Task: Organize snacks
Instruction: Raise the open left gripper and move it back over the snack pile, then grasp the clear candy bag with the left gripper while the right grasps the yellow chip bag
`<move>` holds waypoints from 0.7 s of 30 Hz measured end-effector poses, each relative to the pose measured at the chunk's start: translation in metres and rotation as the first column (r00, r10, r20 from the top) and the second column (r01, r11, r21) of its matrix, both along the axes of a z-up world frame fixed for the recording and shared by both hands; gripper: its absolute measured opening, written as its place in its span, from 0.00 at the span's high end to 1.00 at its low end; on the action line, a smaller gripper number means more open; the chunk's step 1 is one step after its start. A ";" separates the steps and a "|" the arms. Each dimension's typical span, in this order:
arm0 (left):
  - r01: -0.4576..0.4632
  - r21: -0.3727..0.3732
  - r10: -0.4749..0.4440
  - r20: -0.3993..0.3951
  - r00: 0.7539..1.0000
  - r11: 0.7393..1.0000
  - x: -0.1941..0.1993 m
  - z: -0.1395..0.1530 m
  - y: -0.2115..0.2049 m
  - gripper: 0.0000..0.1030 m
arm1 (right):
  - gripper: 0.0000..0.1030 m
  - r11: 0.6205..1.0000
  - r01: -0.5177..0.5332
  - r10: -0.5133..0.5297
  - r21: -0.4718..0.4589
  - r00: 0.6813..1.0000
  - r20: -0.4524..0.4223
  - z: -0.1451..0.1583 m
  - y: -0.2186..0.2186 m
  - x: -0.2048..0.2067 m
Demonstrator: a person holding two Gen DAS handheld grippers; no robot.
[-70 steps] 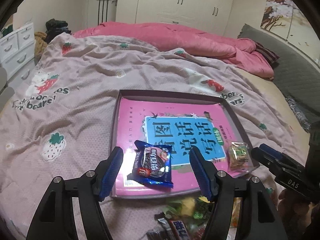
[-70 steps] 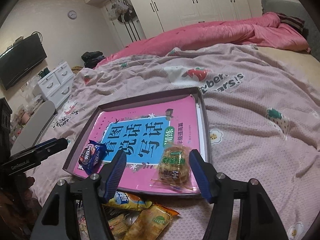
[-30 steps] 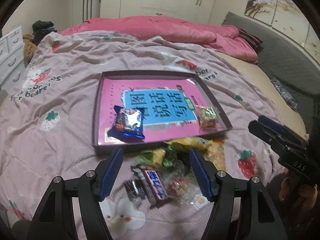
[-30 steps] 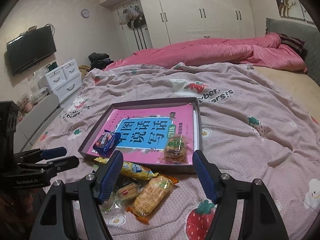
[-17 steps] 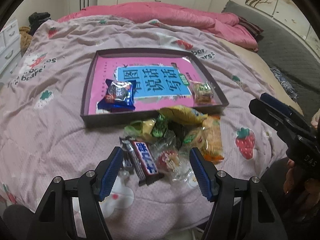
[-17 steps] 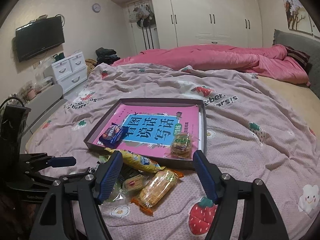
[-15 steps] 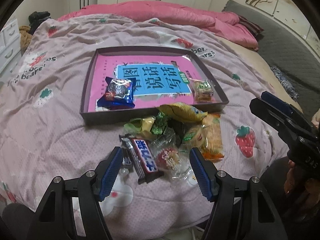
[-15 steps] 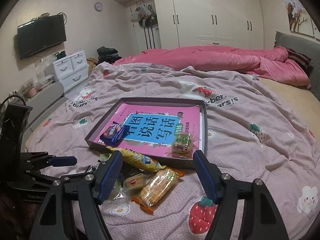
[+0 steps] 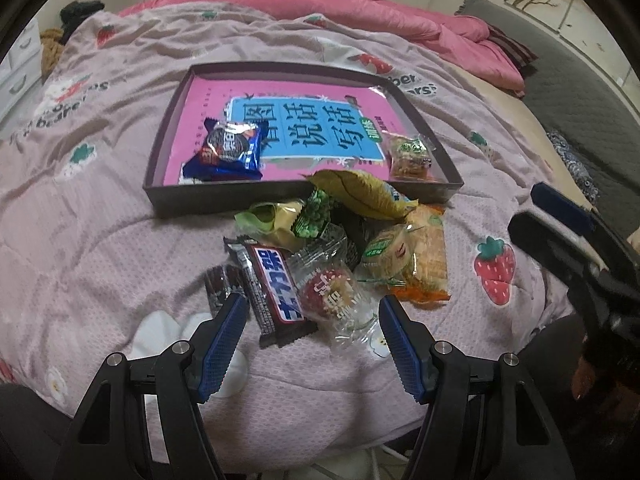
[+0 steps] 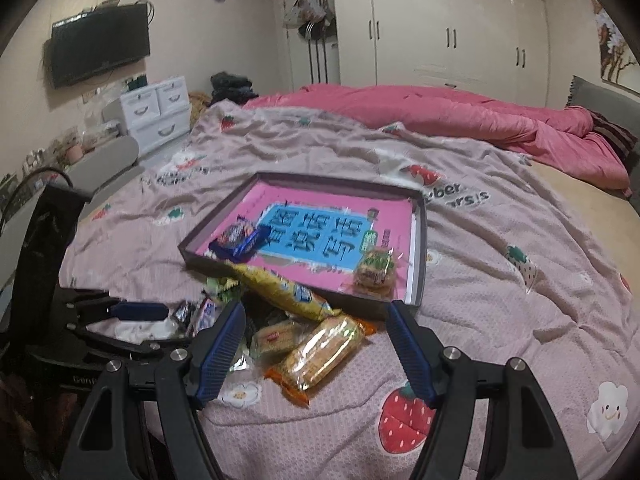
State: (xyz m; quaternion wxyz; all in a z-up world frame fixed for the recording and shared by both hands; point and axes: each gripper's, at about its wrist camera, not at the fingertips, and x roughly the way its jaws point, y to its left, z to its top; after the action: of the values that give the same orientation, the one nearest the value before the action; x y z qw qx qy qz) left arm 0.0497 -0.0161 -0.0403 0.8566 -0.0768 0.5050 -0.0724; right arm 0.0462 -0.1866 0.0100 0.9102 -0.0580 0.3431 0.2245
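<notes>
Taking the shallow tray [image 9: 224,200] as the landmark, two snacks already lie inside it: a blue biscuit pack [image 9: 230,150] at its left and a small green-labelled cake [image 9: 410,154] at its right. The rest sit in a loose heap on the quilt [image 9: 100,248] just in front of the tray's near wall.

From the left of that heap: a dark chocolate bar [image 9: 276,286], a clear-wrapped red sweet [image 9: 334,294], then a yellow packet [image 9: 360,194] leaning on the tray's wall, and an orange cracker pack [image 10: 320,350] farthest right.

The left gripper [image 9: 312,316] stands released, its jaws straddling the bar and the red sweet together; closing here would likely pinch both, or crush the crinkly wrapper and let it slip.

The right gripper [image 10: 316,326] is also spread and empty above the cracker pack; a grab could drag overlapping neighbours, or knock the leaning packet off the wall
</notes>
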 end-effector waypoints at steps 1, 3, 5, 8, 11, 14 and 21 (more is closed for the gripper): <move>-0.003 -0.005 0.003 -0.002 1.000 1.000 0.001 -0.001 0.000 0.32 | 0.30 1.000 -0.003 0.003 -0.006 1.000 -0.002 -0.001 0.001 0.000; -0.011 -0.013 0.011 -0.011 1.000 1.000 0.003 -0.004 -0.001 0.32 | 0.30 0.999 -0.014 0.014 -0.036 1.000 -0.008 -0.006 0.003 0.000; -0.015 -0.020 0.015 -0.019 1.000 1.000 0.006 -0.007 -0.002 0.32 | 0.30 0.999 -0.022 0.021 -0.049 1.000 -0.016 -0.011 0.004 0.001; -0.018 -0.025 0.017 -0.033 0.999 1.000 0.009 -0.011 -0.004 0.32 | 0.30 0.997 -0.020 0.019 -0.069 0.999 -0.026 -0.015 0.004 0.005; -0.017 -0.026 0.016 -0.043 0.999 1.000 0.013 -0.015 -0.007 0.32 | 0.30 0.997 -0.023 0.021 -0.077 0.999 -0.029 -0.017 0.003 0.009; -0.011 -0.028 0.010 -0.047 0.999 1.000 0.017 -0.016 -0.011 0.32 | 0.30 0.997 -0.023 0.020 -0.077 0.999 -0.035 -0.019 0.002 0.015; -0.005 -0.015 0.004 -0.074 0.997 1.000 0.029 -0.023 -0.020 0.48 | 0.30 0.996 -0.069 0.066 -0.062 0.997 -0.049 -0.023 0.004 0.032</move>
State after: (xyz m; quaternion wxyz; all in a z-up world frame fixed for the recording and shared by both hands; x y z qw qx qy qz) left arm 0.0789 -0.0359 -0.0632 0.8369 -0.0870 0.5357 -0.0716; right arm 0.0782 -0.1825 -0.0130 0.8915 -0.0934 0.3692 0.2452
